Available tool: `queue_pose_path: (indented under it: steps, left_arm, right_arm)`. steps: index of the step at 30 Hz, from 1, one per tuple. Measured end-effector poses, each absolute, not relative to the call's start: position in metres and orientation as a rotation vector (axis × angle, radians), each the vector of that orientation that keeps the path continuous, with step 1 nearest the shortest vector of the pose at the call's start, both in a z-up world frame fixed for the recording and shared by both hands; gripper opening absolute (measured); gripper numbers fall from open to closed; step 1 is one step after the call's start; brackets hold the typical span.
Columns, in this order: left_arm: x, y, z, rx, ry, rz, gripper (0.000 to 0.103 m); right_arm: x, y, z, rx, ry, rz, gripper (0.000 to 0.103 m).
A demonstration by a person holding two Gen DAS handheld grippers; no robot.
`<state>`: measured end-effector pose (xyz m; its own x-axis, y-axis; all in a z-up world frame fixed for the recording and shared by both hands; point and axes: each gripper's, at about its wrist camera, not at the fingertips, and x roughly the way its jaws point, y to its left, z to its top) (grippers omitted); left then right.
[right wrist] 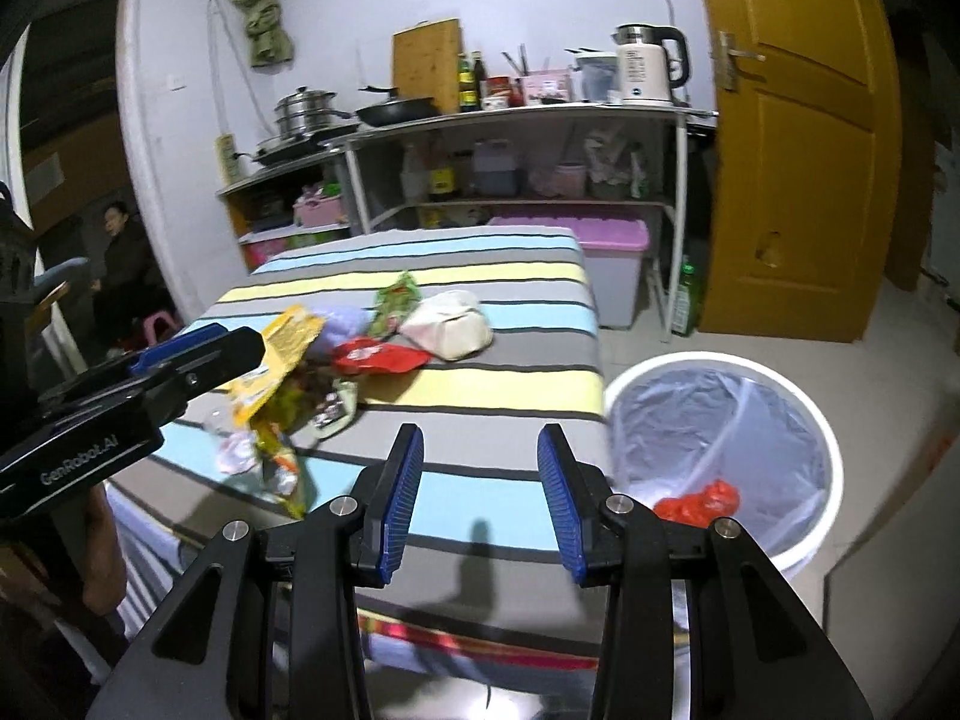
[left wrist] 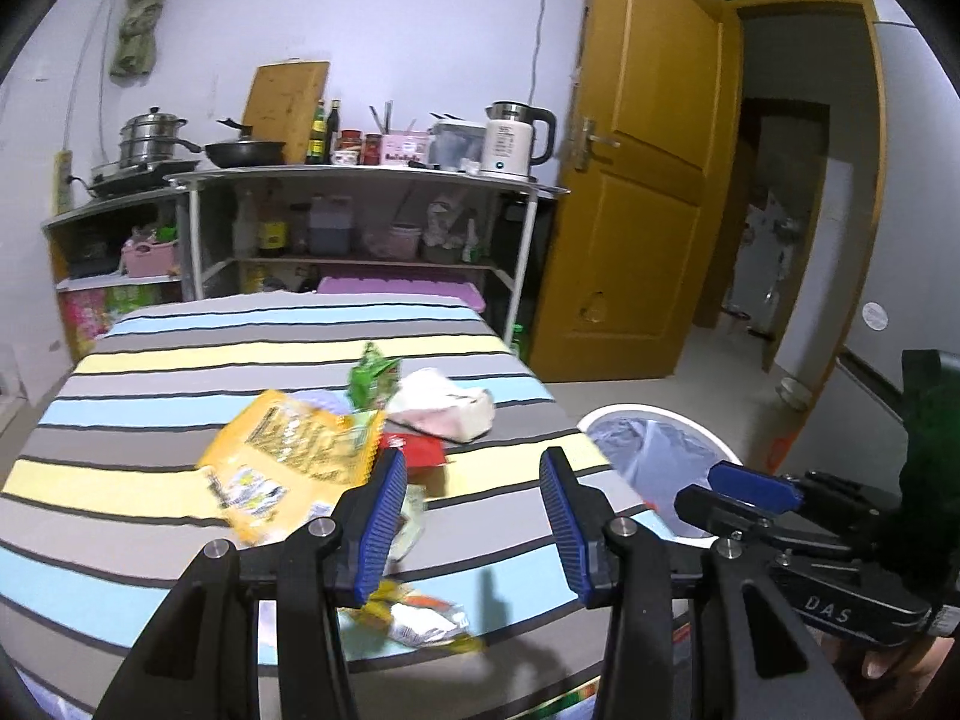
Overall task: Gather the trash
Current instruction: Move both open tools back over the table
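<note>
Trash lies on a striped table (left wrist: 180,360): a yellow snack bag (left wrist: 288,456), a green wrapper (left wrist: 372,375), a white crumpled bag (left wrist: 444,405), a red wrapper (left wrist: 423,450) and small wrappers (left wrist: 420,615) near the front edge. My left gripper (left wrist: 471,516) is open and empty above the table's front, just right of the yellow bag. My right gripper (right wrist: 480,498) is open and empty over the table's front right part. The white bin (right wrist: 720,456) with a clear liner stands right of the table and holds a red wrapper (right wrist: 699,504). The pile (right wrist: 336,360) also shows in the right view.
A shelf unit (left wrist: 360,180) with pans, bottles and a kettle stands behind the table. A yellow door (left wrist: 648,180) stands open at the right. A purple-lidded box (right wrist: 600,240) sits under the shelf. A person (right wrist: 123,264) sits at the far left.
</note>
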<state>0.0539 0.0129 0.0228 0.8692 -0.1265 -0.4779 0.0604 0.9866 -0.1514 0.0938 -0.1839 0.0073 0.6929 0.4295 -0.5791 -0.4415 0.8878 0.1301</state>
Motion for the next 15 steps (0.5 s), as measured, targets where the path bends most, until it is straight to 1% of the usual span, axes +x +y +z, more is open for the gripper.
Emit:
queue_pose_path:
  steps: [15]
  left_arm:
    - [0.027, 0.074, 0.007, -0.180, 0.529, 0.027, 0.046]
  right_arm:
    - [0.093, -0.141, -0.008, -0.057, 0.688, 0.624, 0.041]
